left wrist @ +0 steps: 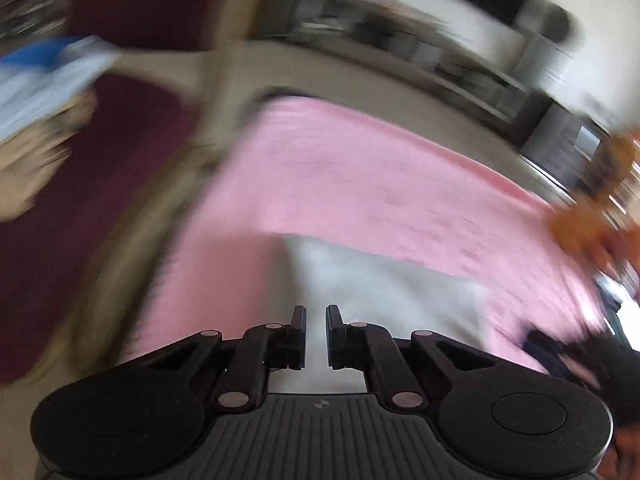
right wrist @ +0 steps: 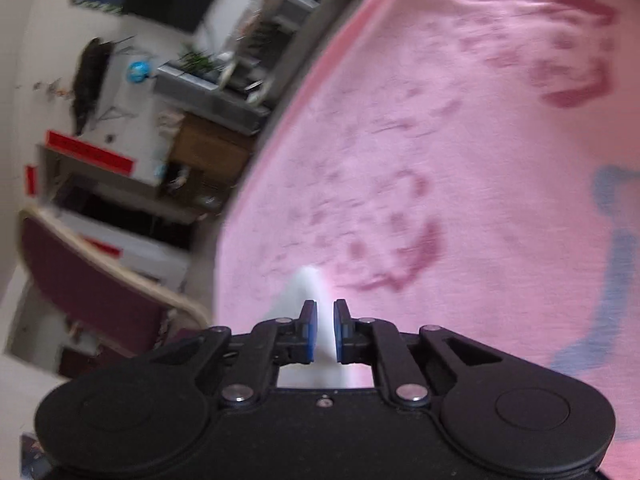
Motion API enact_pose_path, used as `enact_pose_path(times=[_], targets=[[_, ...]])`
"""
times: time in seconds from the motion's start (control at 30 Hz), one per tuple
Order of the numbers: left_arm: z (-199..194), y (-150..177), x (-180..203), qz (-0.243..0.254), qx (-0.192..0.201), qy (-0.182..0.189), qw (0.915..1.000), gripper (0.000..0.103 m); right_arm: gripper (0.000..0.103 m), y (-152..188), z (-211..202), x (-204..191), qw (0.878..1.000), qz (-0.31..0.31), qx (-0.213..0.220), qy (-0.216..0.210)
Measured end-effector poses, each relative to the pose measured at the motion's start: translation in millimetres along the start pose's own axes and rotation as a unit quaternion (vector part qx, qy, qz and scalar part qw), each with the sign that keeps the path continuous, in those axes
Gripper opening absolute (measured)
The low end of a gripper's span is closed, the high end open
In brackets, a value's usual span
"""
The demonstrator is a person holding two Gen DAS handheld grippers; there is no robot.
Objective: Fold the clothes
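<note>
A white garment (left wrist: 384,292) lies on a pink cover (left wrist: 360,168) in the blurred left wrist view, spreading right from my left gripper (left wrist: 316,312). The black fingers stand almost together, and white cloth fills the narrow slit between them. In the right wrist view my right gripper (right wrist: 325,306) pinches a fold of the white garment (right wrist: 306,284) between its blue pads (right wrist: 310,336). A small peak of cloth sticks out past the tips. Below it the pink cover (right wrist: 460,160) shows dark red prints.
A maroon chair (left wrist: 100,184) with a pale frame stands left of the cover, seen again as the chair (right wrist: 88,280). Blue and white cloth (left wrist: 44,80) lies at far left. Something orange (left wrist: 588,216) sits at the cover's right edge. Grey shelves with plants (right wrist: 208,96) line the wall.
</note>
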State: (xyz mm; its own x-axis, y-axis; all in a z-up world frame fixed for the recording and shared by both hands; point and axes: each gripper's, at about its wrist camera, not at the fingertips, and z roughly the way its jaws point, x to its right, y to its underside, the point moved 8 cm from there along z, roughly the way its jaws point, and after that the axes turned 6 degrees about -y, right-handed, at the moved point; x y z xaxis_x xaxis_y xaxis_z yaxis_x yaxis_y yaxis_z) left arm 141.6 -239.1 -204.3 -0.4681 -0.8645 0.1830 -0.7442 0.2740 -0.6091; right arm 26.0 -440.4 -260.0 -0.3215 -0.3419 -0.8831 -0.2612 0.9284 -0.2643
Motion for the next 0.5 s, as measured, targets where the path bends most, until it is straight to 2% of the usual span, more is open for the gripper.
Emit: enact_pose_path(times=[0.07,0.13,0.2,0.27,0.37,0.5], targets=[[12,3,30,0.056,-0.019,0.032,0.9977,0.015,0.015,7,16,-12,0.999,-0.013,-0.046,-0.025],[34,10,46,0.091,-0.047,0.028,0.9944,0.017,0.020,18,35,-18,0.995,-0.021,-0.095,-0.036],[59,11,43,0.100,-0.071,0.013,0.9923,0.014,0.020,25,53,-15,0.992,-0.024,-0.124,-0.029],[71,1,34,0.079,-0.069,0.025,0.9942,0.016,0.017,29,70,-11,0.988,-0.025,-0.147,-0.025],[85,-18,20,0.042,-0.048,0.009,0.9979,0.016,0.012,16,80,-3,0.990,-0.004,-0.137,-0.044],[98,-33,-12,-0.030,-0.018,-0.039,0.9986,0.011,0.012,-16,70,13,0.997,0.014,-0.055,-0.046]])
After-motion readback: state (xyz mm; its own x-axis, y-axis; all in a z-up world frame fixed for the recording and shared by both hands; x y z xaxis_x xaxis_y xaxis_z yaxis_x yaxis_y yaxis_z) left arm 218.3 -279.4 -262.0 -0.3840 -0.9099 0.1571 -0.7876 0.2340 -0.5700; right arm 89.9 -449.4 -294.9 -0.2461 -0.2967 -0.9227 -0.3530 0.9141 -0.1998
